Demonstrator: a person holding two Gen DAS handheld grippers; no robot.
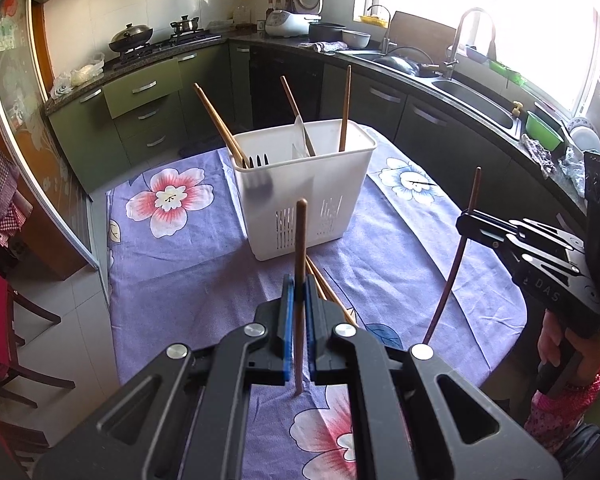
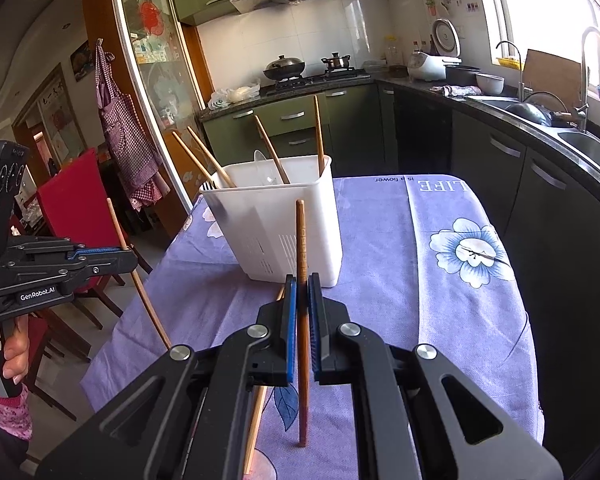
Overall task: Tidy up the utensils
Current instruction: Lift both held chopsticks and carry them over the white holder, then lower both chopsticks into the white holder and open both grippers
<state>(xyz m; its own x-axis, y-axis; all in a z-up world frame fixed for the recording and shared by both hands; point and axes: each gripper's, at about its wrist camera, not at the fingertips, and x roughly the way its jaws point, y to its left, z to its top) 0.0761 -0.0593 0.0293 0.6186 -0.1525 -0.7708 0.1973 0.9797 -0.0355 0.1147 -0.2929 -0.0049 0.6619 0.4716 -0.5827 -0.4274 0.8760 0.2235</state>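
Observation:
A white slotted utensil holder (image 1: 304, 188) stands on the table; it also shows in the right wrist view (image 2: 276, 220). It holds several wooden chopsticks, a fork and a white spoon. My left gripper (image 1: 299, 292) is shut on a brown chopstick (image 1: 300, 264), held upright in front of the holder. My right gripper (image 2: 302, 296) is shut on a dark patterned chopstick (image 2: 301, 248), also upright. The right gripper appears in the left wrist view (image 1: 466, 222) and the left gripper in the right wrist view (image 2: 126, 254). More chopsticks (image 1: 328, 292) lie on the cloth below.
The table wears a purple floral cloth (image 1: 188, 264). Green cabinets and a stove with a wok (image 1: 130, 38) line the back. A sink (image 1: 476, 102) and counter run along the right. A red chair (image 2: 76, 204) stands left of the table.

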